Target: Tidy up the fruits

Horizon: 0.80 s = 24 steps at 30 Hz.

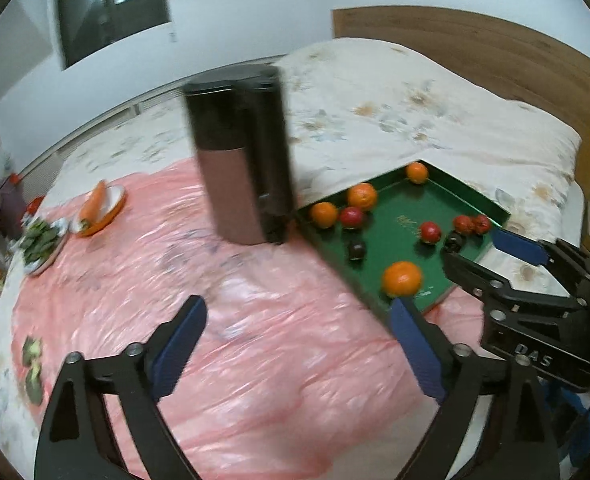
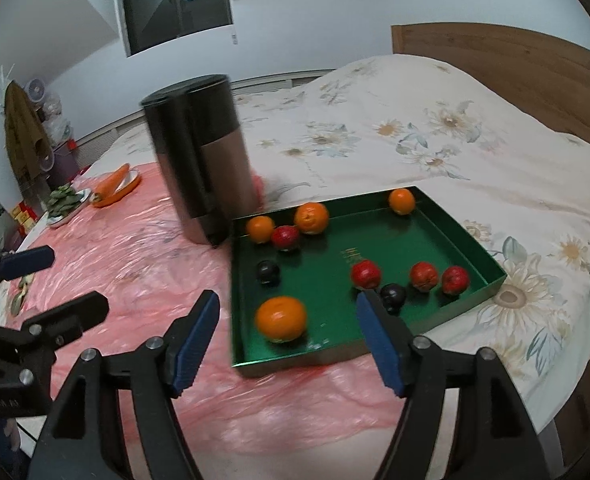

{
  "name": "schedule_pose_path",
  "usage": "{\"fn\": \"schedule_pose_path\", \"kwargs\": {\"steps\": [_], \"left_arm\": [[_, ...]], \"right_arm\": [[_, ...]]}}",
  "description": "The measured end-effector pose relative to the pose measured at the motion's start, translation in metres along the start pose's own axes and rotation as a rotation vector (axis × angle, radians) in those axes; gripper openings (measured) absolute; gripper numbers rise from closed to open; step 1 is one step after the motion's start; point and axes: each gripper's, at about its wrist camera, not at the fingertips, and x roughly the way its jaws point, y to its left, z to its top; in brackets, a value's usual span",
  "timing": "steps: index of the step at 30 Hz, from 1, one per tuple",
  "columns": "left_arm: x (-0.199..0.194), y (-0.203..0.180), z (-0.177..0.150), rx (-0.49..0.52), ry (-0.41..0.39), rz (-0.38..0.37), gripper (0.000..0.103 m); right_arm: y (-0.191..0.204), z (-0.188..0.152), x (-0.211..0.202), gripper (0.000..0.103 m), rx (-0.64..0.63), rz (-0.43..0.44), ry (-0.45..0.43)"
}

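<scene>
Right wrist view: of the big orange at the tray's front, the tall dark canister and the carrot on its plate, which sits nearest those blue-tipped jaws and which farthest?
1. Big orange: nearest, in the green tray's front corner, just ahead of the right gripper.
2. Tall dark canister: farther back, beside the tray's far left corner.
3. Carrot: farthest, on a plate at far left.

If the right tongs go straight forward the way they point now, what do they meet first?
Most likely the large orange near the front of the green tray. It lies between and just beyond the open right tongs, which hold nothing. Depth is unclear, so the tray's near wall might come first.
</scene>
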Motion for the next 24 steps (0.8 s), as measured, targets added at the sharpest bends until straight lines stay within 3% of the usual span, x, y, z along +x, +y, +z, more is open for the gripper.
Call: {"fn": "schedule_pose_path", "kwargs": {"steps": [11,24], "left_arm": [[-0.047,0.078,-0.052,-0.112,-0.030,0.154,0.098],[-0.099,0.135,-0.092,-0.205,-0.087,0.211,0.098]], "right_arm": [[0.070,-0.024,-0.025,0.103,-0.098,0.015,-0.032],[0.130,-0.027,-0.063,0.103,-0.174,0.022,-0.110]]}}
